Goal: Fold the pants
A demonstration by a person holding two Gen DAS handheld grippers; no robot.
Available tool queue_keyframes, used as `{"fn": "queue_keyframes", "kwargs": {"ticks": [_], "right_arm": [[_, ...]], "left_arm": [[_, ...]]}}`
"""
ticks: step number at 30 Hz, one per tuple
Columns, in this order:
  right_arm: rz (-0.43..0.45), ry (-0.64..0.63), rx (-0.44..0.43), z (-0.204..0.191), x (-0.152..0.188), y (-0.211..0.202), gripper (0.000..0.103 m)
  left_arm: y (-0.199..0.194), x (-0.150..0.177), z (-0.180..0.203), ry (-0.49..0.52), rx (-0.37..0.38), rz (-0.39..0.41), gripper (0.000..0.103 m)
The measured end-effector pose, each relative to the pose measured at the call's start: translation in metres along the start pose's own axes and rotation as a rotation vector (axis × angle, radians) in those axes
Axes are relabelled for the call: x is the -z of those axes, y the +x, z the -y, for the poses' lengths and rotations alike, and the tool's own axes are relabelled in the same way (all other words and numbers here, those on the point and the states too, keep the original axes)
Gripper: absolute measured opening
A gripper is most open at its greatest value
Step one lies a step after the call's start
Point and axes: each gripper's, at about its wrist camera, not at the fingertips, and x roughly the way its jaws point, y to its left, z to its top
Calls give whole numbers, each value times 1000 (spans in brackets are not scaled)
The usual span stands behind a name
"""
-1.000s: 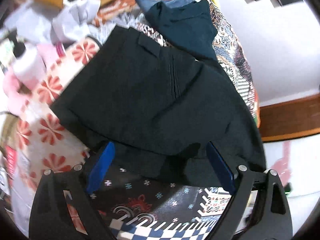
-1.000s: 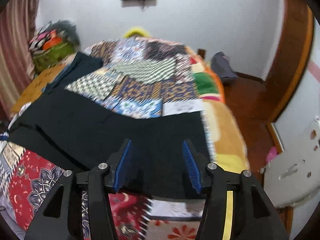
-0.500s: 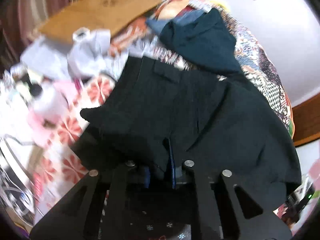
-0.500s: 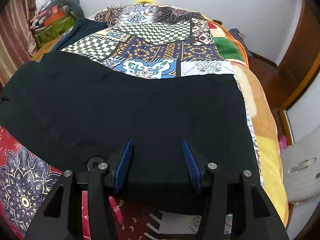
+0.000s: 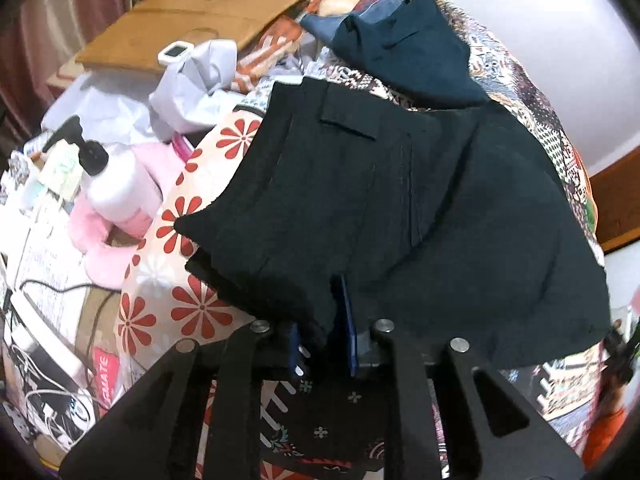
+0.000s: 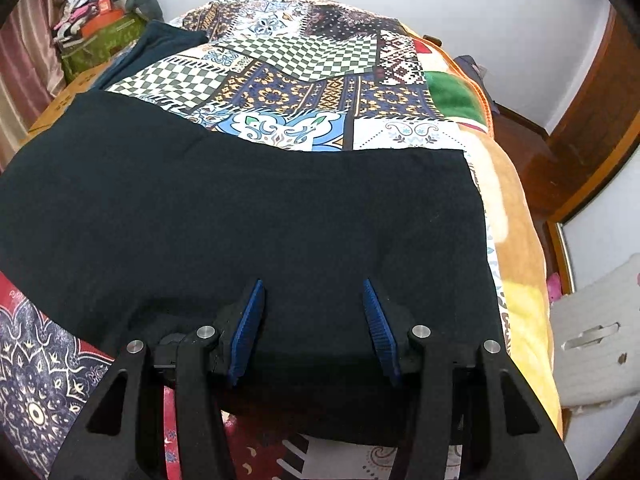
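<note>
On the bed: your black pants (image 5: 400, 216) lie spread across the patchwork bedspread (image 6: 288, 80), waist end toward the cluttered side, one hem end by the bed's outer edge.
Left tool (image 5: 322, 336): your jaws have just been closing and then eased a little; they are narrow now, pinching a bunched fold of the pants' near edge between the blue pads.
Right tool (image 6: 314, 328): your jaws stand about half open over the pants' near edge, dark cloth between the pads (image 6: 248, 328); they hold no fold, and you cannot tell whether the tips touch the fabric.
Count: two tools, one pair of black pants, one darker teal garment (image 5: 408, 52) beyond them, one white pump bottle (image 5: 116, 184), one cardboard sheet (image 5: 192, 16).
Edges: in the right wrist view the pants' side hem runs just inside the bedspread's border, close to the orange blanket (image 6: 516, 216) at the bed's edge.
Open room: bare bedspread lies beyond the pants' far edge; bottles, papers and cables crowd the side beside the waist.
</note>
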Motion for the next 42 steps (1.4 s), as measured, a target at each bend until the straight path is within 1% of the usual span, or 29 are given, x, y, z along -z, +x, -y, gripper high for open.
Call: {"fn": "queue_keyframes", "kwargs": {"ticks": [2, 4, 6, 8, 10, 11, 12, 15, 16, 18, 21, 22, 24, 26, 28, 30, 32, 33, 34, 35, 36, 37, 39, 41, 42], "right_arm": [[-16, -7, 17, -3, -4, -2, 48], [-16, -21, 20, -8, -11, -7, 48], [5, -36, 10, -15, -19, -14, 48], [36, -55, -14, -25, -31, -23, 49], [72, -79, -49, -40, -45, -32, 55], [89, -92, -67, -49, -52, -35, 56], [101, -103, -87, -56, -59, -37, 57], [130, -139, -179, -86, -83, -39, 57], [138, -141, -224, -97, -94, -38, 57], [142, -131, -286, -113, -110, -32, 57], [140, -140, -367, -141, -134, -16, 57], [131, -152, -391, -153, -143, -9, 57], [110, -177, -424, -175, -158, 5, 57], [71, -231, -451, -199, -173, 24, 57], [40, -293, -442, -223, -187, 40, 56], [30, -353, -437, -244, -200, 55, 54], [18, -402, -435, -261, -211, 69, 47], [6, -423, -440, -271, -215, 78, 41], [-7, -439, -443, -277, -216, 85, 30], [-20, -453, -446, -282, -215, 89, 25], [-26, -473, -440, -289, -213, 96, 17], [-17, -489, -426, -293, -209, 99, 14], [0, -531, -392, -299, -203, 102, 10], [11, -520, -383, -297, -203, 101, 6], [18, -506, -369, -293, -205, 101, 4]], "left_arm": [[-6, 2, 3, 29, -35, 15, 30], [-13, 1, 3, 53, -90, 26, 51], [-20, 0, 1, 76, -125, 51, 59], [-29, -5, -2, 87, -137, 85, 65], [-36, -15, -6, 81, -144, 114, 72], [-40, -22, -8, 82, -145, 130, 75], [-42, -30, -8, 90, -143, 140, 80], [-41, -53, -3, 107, -133, 160, 81], [-38, -64, 1, 117, -115, 165, 83], [-30, -78, 7, 130, -97, 158, 83], [-4, -102, 18, 162, -79, 110, 83], [10, -109, 23, 183, -67, 74, 83], [32, -121, 30, 208, -41, 14, 83], [51, -126, 33, 208, -29, -28, 83], [70, -132, 34, 203, -35, -55, 83], [81, -135, 34, 201, -38, -60, 83], [88, -137, 31, 192, -27, -51, 83], [89, -137, 29, 187, -21, -43, 85], [92, -136, 26, 184, -13, -38, 86], [92, -136, 23, 177, -7, -32, 86], [91, -136, 20, 165, -6, -19, 86], [89, -135, 16, 151, -15, -1, 86], [87, -132, 9, 137, -25, 35, 86], [87, -130, 7, 110, -39, 48, 87], [87, -129, 10, 115, -68, 58, 87]]}}
